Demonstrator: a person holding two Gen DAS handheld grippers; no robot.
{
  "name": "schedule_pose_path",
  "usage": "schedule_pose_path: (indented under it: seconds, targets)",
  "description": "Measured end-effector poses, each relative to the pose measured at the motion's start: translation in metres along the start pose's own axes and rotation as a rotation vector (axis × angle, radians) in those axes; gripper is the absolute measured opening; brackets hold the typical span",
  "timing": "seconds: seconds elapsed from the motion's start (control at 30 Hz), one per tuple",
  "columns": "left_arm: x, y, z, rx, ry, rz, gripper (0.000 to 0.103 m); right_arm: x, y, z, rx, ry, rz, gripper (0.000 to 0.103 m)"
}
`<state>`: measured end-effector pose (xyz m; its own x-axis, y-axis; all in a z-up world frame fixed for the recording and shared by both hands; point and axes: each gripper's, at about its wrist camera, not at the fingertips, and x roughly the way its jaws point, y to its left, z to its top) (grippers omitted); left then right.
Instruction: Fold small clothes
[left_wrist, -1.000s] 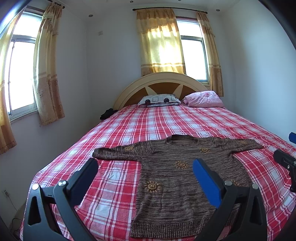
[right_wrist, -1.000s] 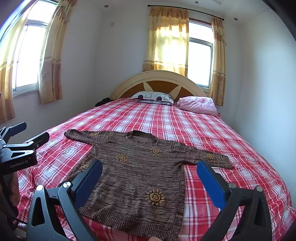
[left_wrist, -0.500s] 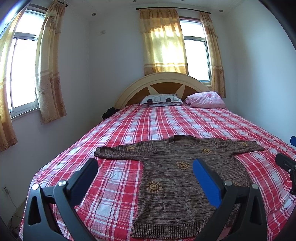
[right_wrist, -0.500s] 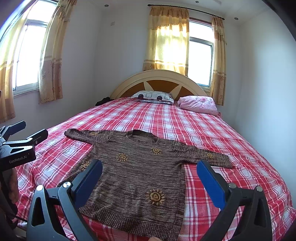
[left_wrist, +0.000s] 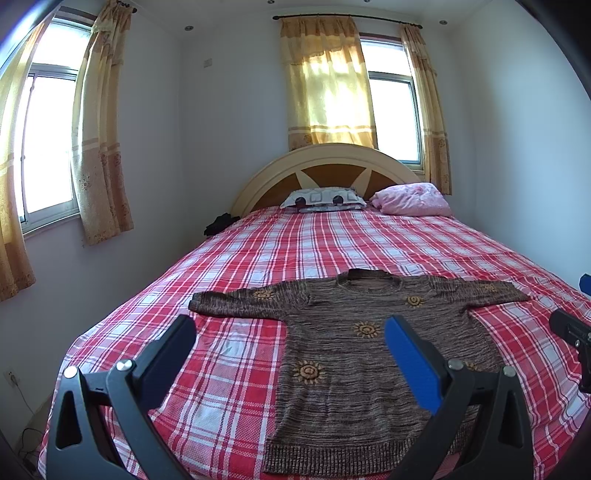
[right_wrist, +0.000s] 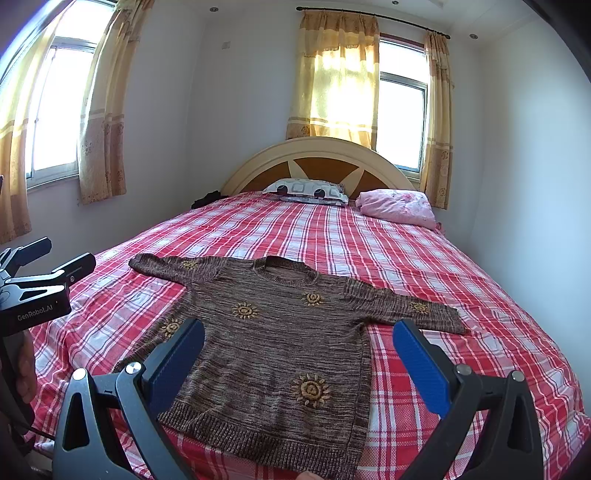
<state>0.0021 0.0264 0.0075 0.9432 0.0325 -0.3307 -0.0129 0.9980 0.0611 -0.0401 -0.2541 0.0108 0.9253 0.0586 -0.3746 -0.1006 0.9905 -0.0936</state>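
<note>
Left tool (left_wrist: 290, 345) edged back slightly, sweater (right_wrist: 280, 332) flat w/ bedspread (right_wrist: 424, 254) all round.

Both of your cameras look from the foot of the bed (left_wrist: 332, 243) toward the headboard (right_wrist: 317, 155). Your left view sits over the left corner, your right view over the right. Both are near the sweater (left_wrist: 369, 332) and share it, the pillows and the windows.
</note>
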Motion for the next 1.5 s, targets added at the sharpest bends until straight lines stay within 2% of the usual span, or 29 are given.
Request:
schedule_pose_path:
  seconds: [1.17,1.5]
  targets:
    - [0.003,-0.001,0.0,-0.007,0.011,0.006,0.103,0.003,0.005,-0.007,-0.004,0.009,0.008,0.102]
    - [0.024,-0.004,-0.014,-0.007,0.068,-0.013,0.103,0.028,0.001,-0.021,-0.01,0.069,0.025,0.102]
